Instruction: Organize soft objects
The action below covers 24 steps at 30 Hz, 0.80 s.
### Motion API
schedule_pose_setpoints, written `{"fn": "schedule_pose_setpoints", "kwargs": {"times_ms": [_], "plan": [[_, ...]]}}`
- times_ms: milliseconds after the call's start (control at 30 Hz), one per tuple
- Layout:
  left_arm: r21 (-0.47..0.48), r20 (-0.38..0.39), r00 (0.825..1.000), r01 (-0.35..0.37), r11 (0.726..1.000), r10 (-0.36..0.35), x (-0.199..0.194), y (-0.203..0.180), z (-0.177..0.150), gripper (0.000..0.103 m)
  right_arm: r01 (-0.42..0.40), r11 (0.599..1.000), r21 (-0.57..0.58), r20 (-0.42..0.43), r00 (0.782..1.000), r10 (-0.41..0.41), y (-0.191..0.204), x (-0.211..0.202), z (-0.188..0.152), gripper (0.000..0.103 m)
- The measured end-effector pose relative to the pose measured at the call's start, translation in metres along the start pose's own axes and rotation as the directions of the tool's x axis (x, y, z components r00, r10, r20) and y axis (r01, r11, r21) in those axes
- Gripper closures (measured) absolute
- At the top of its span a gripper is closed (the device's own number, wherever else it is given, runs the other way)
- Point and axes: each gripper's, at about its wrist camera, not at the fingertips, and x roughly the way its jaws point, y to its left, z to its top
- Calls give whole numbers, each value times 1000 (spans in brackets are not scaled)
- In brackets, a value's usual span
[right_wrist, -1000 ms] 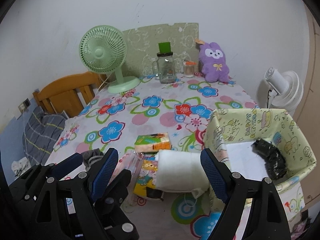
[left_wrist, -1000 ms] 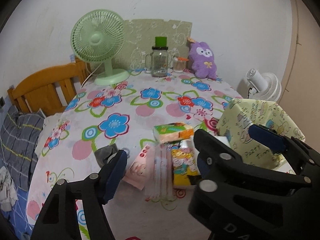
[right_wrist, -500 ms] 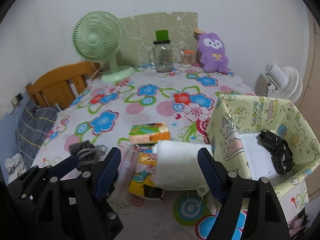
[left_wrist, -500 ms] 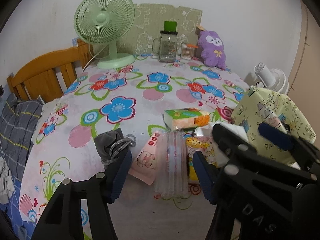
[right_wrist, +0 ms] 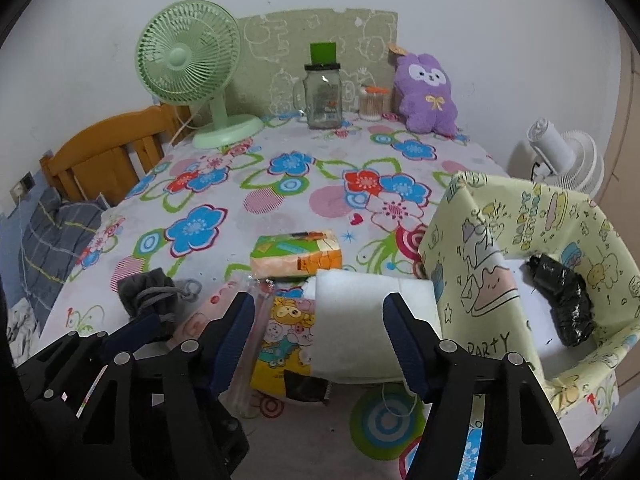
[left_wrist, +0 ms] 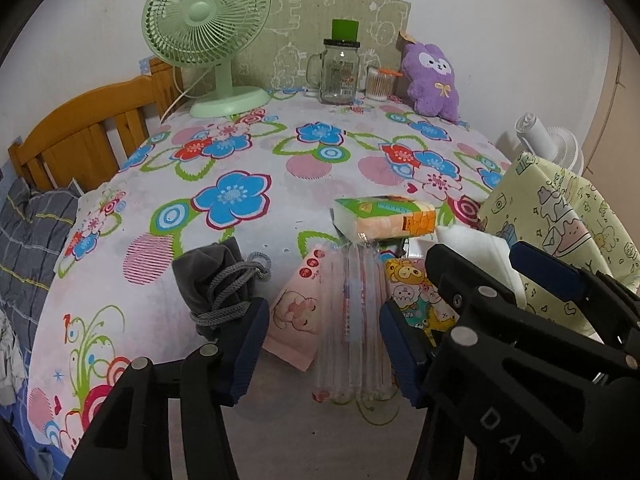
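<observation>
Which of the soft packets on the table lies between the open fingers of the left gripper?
The clear plastic packet: it lies lengthwise inside the left gripper, unlike its pink and yellow cartoon neighbours.

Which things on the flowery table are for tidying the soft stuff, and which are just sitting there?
For the job:
white foam pad
grey drawstring pouch
tissue pack
clear plastic packet
yellow cartoon box

Just sitting there:
green fan
glass jar
purple plush bunny
white fan
</observation>
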Motion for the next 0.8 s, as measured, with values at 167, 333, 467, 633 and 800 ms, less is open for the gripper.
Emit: {"fn": "schedule_pose_setpoints", "kwargs": {"times_ms": [167,333,467,633,800], "plan": [[6,-21,1000,6,1000,-6,8,-3,-2,52,-1,1000,23,-36,999,2,-6,13,-4,36],[24,-29,999,18,1000,-17,13,-10,-3,61,7,999,35,-62,998,-5,-11,22,-6,42],[36,-33,999,14,999,-13,17,-14,-4,70,12,999,36,-78,997,-10,-13,28,-8,48],[53,-28,1000,2,999,0,19,-17,-4,77,12,999,41,-90,996,-8,-16,34,-9,62],[57,-27,1000,6,998,-5,19,-18,-3,82,-12,1000,28,-91,996,15,-14,34,-9,78]]}}
